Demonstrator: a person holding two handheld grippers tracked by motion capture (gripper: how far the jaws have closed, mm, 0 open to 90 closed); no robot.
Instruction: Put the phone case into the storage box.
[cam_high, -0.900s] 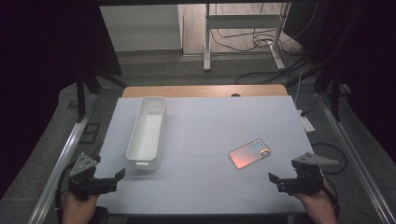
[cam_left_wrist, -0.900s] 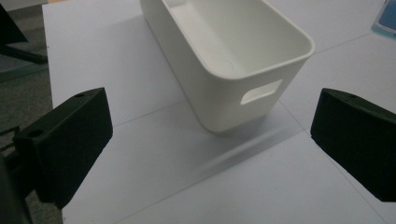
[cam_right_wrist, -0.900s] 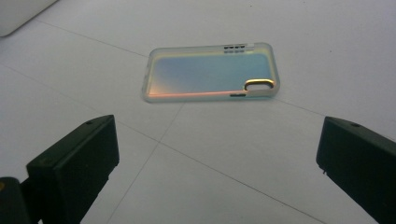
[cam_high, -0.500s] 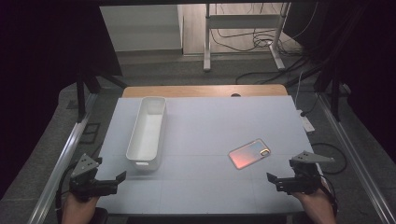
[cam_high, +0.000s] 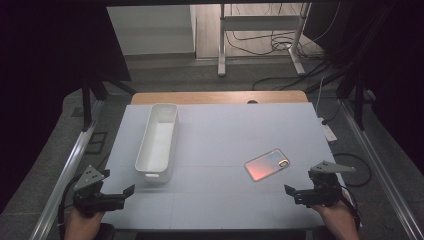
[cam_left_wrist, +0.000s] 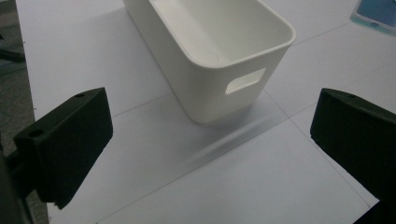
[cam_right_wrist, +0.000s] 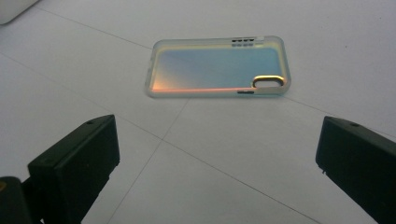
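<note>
A long white plastic bin (cam_high: 157, 140) stands on the left half of the white table, with its near end and handle cutout (cam_left_wrist: 245, 80) straight ahead in the left gripper view. An iridescent clear phone case (cam_high: 267, 164) lies flat right of centre, and in the right gripper view the case (cam_right_wrist: 217, 67) is a short way beyond the jaws. My left gripper (cam_high: 122, 196) hovers at the near left corner, open and holding nothing (cam_left_wrist: 210, 154). At the near right corner my right gripper (cam_high: 294, 196) is also open with nothing in it (cam_right_wrist: 215, 158), and it faces the case.
The white table top (cam_high: 225, 130) has a wooden strip (cam_high: 220, 97) along its far edge. Metal rails run along both sides of the table. Cables and a stand's legs lie on the floor beyond it.
Both grippers have barely shifted at the near edge. The bin and the phone case lie where they were.
</note>
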